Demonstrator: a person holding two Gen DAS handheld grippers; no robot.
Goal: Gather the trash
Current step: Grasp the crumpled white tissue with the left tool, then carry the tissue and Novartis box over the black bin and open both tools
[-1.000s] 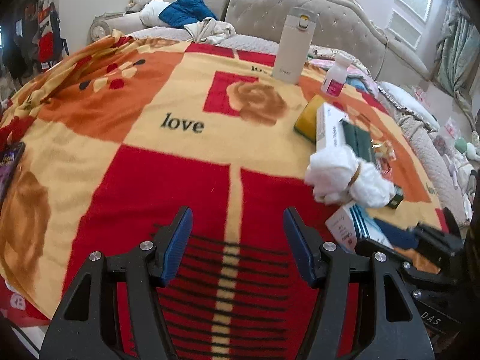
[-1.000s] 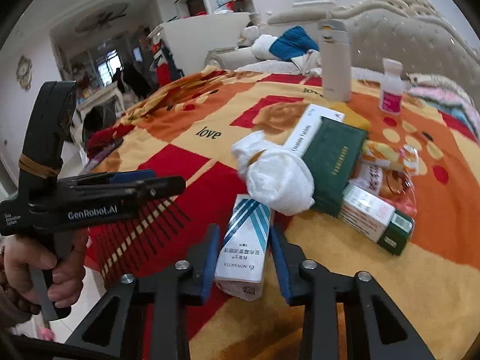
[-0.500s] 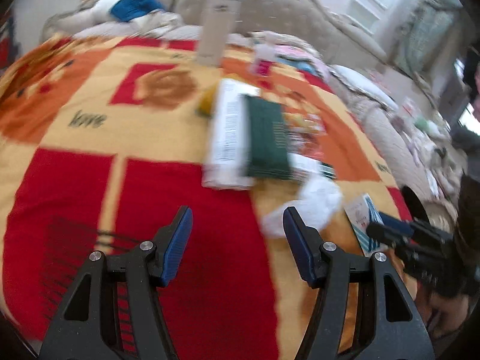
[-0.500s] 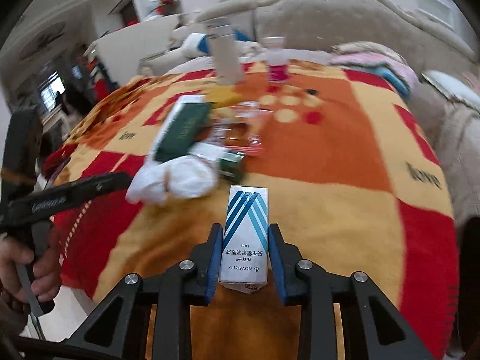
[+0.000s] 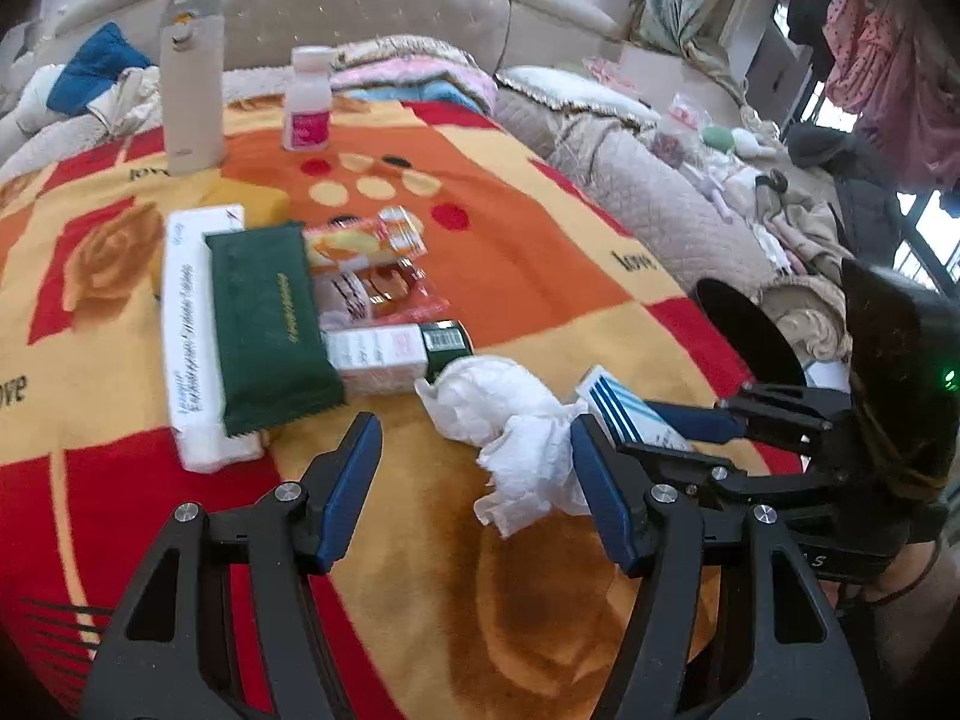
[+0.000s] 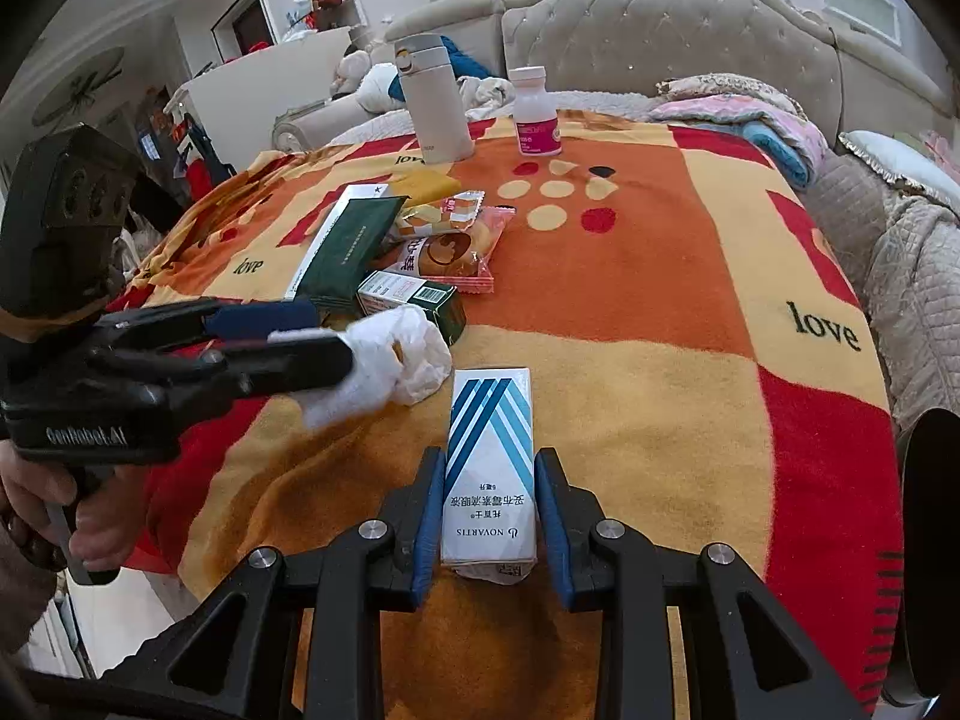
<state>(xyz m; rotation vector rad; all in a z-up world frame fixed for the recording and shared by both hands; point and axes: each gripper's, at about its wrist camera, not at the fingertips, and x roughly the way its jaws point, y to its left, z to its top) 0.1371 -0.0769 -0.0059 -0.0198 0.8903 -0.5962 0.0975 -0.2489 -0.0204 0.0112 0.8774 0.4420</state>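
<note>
The right gripper (image 6: 487, 516) is closed on a white carton with blue chevrons (image 6: 491, 468), both pads against its long sides; the carton points forward, its far end over the orange-and-red blanket (image 6: 660, 312). This item counts as collected but not yet disposed of (no bin or bag can be identified in either view).

The left gripper (image 5: 474, 480) has its jaws apart, having just widened slightly, and nothing is clamped. Between and just beyond its tips lies the crumpled white tissue (image 5: 510, 426), resting on the blanket; in the right wrist view one finger appears to overlap the tissue, but contact cannot be confirmed. Judged from this, the tissue is the next pickup.

Farther out, a cluster remains untouched: a dark green pouch (image 5: 270, 318) lying on a long white box (image 5: 186, 324), a small white-and-green carton (image 5: 390, 354) just beside the tissue, and clear snack wrappers (image 5: 372, 258). Beyond these stand a beige flask (image 5: 192, 78) and a small white bottle with a pink label (image 5: 307, 102), both upright.

Progress estimate: early; one item in hand, most remaining.
</note>
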